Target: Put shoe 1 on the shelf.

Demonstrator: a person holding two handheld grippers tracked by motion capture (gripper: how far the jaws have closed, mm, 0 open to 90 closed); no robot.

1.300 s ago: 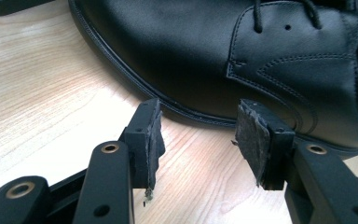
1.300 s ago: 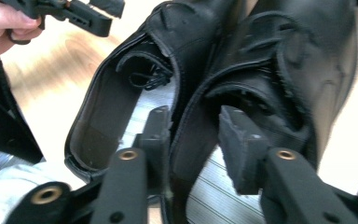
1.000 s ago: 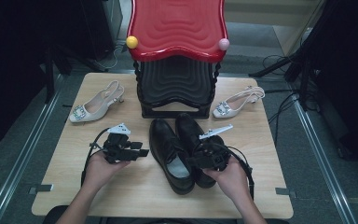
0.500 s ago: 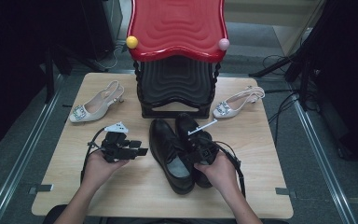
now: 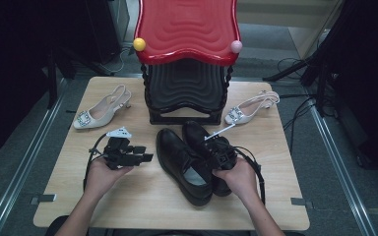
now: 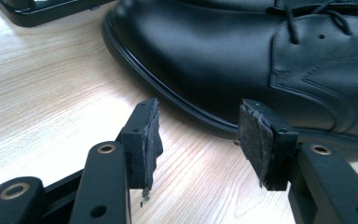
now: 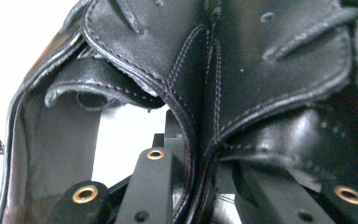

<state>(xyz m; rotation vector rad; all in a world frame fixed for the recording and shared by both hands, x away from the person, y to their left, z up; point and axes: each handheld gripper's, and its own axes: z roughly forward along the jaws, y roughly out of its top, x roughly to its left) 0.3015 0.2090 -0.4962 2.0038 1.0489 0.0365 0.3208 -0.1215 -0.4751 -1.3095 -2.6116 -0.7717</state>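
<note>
So the right gripper is down in the pair of black dress shoes. Its jaws have just been closing, and in the right gripper view they're pinched together on the inner side walls of the two shoes, where the left shoe and the right shoe meet. One jaw sits inside each opening, as far as I can make out from that cramped close-up.

The left gripper is just off to the side of the left shoe, low over the table. Its jaws are spread apart with nothing between them, and the shoe's toe sits right ahead of the pads, close but not touching.
</note>
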